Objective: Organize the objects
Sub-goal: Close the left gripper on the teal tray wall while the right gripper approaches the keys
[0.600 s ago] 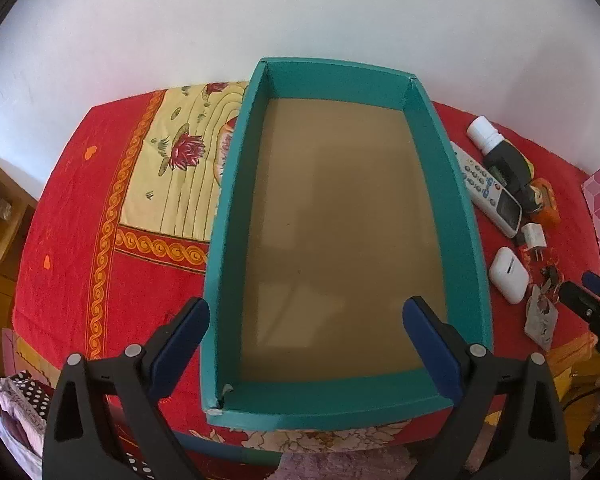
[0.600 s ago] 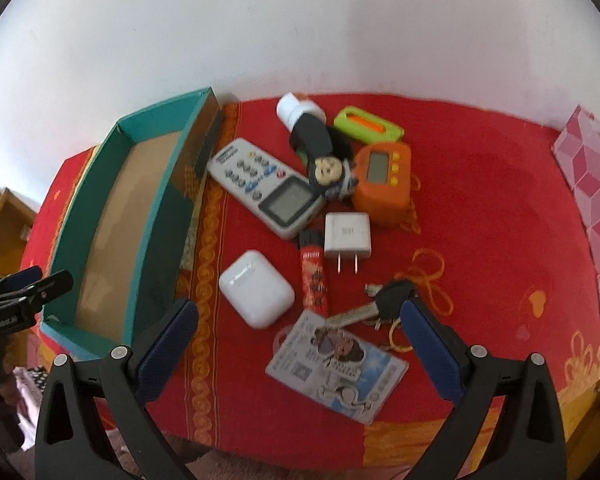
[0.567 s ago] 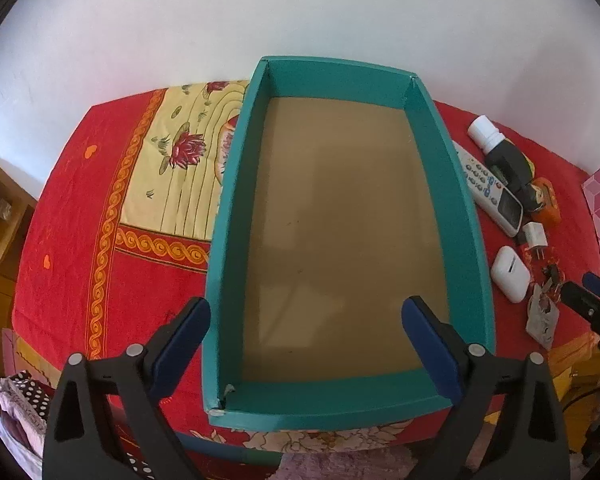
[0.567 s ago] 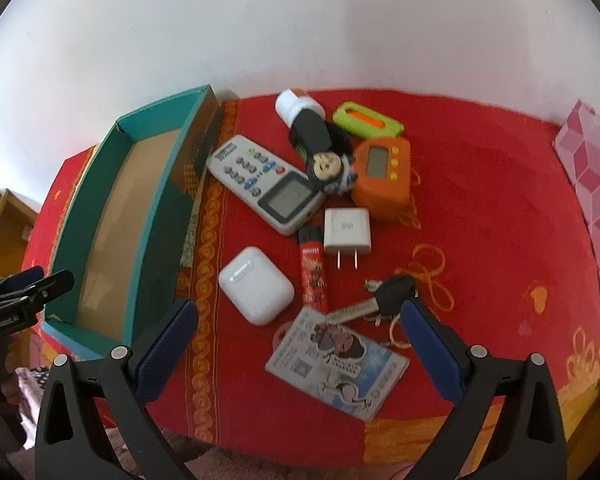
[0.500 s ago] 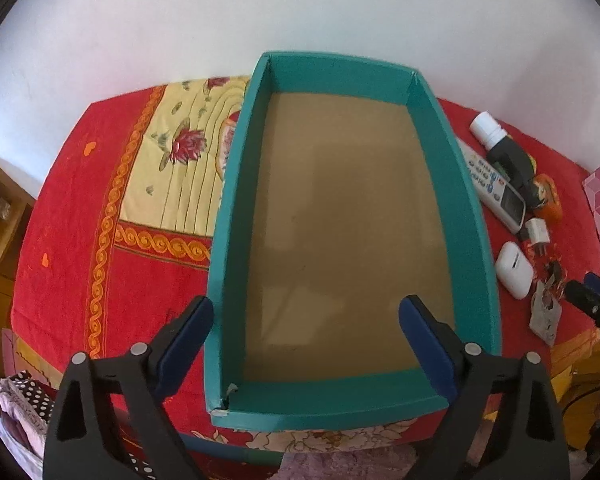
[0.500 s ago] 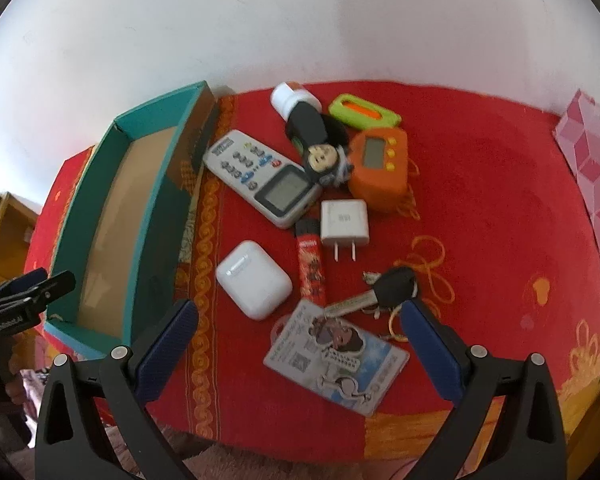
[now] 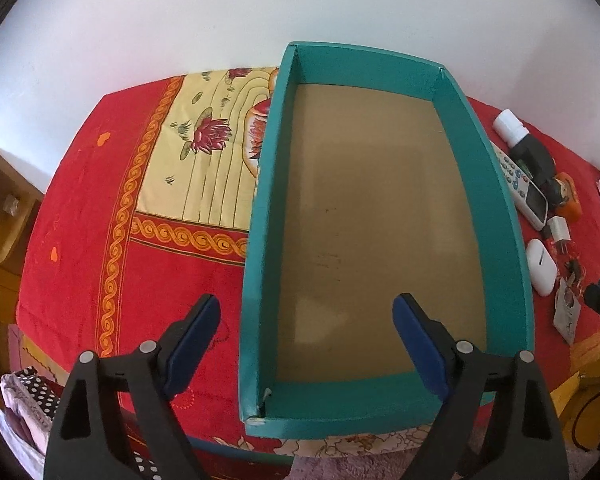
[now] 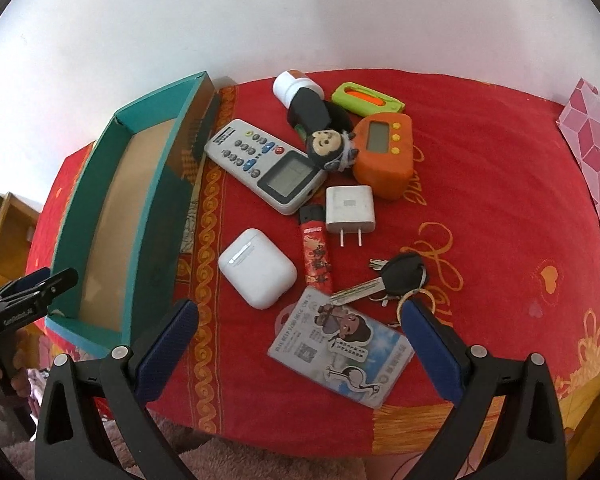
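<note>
Item one: teal cardboard box [image 7: 384, 402], open-topped, brown floor bare, filling the centre of the left wrist view and lying at left of frame in the right wrist view; judged the intended receptacle, nothing yet inside. Item two: left gripper [image 7: 308, 320], jaws wide, empty, straddling the box's left wall at the near end, probably poised to steady the box. Item three: right gripper [image 8: 300, 320], jaws wide, empty, hovering at lower centre of frame over the loose goods. Loose goods, all on the red patterned cloth [image 8: 500, 208] just right of the box, grouped close for easy transfer: white remote control [image 8: 266, 166] nearest the box wall; white earbud case [image 8: 257, 268] below it; red lighter [image 8: 317, 250] beside the case; white plug charger [image 8: 350, 210]; black key on ring [image 8: 384, 278], blade touching the illustrated card [image 8: 342, 346]; black doll figure [image 8: 324, 134] overlapping the remote's top; orange digital timer [image 8: 386, 148]; green-and-orange case [image 8: 367, 99] at upper centre. Earbud case and card lie nearest the right jaws, likely first candidates.
</note>
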A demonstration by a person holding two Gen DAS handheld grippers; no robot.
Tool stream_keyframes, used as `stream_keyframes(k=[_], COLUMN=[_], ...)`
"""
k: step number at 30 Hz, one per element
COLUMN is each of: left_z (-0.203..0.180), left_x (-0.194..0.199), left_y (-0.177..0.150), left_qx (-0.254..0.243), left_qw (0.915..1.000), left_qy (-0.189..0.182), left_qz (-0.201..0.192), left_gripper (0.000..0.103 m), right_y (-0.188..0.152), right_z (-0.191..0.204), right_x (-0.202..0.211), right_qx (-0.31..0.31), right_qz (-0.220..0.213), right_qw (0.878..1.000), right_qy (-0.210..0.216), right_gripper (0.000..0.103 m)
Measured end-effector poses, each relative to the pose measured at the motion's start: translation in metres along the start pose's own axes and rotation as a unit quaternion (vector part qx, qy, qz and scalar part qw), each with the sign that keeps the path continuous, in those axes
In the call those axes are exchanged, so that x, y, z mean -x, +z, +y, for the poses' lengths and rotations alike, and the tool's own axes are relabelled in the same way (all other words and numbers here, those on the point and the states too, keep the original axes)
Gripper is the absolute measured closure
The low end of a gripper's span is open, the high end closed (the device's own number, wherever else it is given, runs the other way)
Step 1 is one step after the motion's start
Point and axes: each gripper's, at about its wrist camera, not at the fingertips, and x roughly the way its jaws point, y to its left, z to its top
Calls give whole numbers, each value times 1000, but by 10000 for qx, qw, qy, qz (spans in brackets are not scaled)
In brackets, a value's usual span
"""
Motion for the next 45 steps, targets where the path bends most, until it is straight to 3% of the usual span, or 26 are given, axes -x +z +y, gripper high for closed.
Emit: stream_keyframes(k=[4,12,22,38,41,43,45], left_z=[0,-2,3,1,3,9,15], left_x=[-7,-24,-35,-37,-35,-34,-33], left_y=[0,-2,-2,-3,-4,-4,-4], left_qx=[-17,-61,-5,-93,-89,-13,81], left_qw=[10000,9997,9994,9990,9991,9991,9989], left_qy=[24,-22,-41,-54,-46,-46,-100], left_qz=[5,215,342,424,414,423,453], left_gripper=[21,39,49,49,58,73,81], right_y=[-1,-4,-7,0,3,3,4], right_z=[5,6,-1,-14,-21,-28,-39], right_x=[-1,1,1,-2,2,4,5], right_qx=[82,116,-77,-183,-66,-52,-141], right_qz=[15,-9,71,154,67,15,20], right_qw=[10000,9999,9999,9997,9993,9987,9983], right_qy=[29,-83,-59,-111,-350,-511,-568], right_gripper=[8,9,15,18,19,22,25])
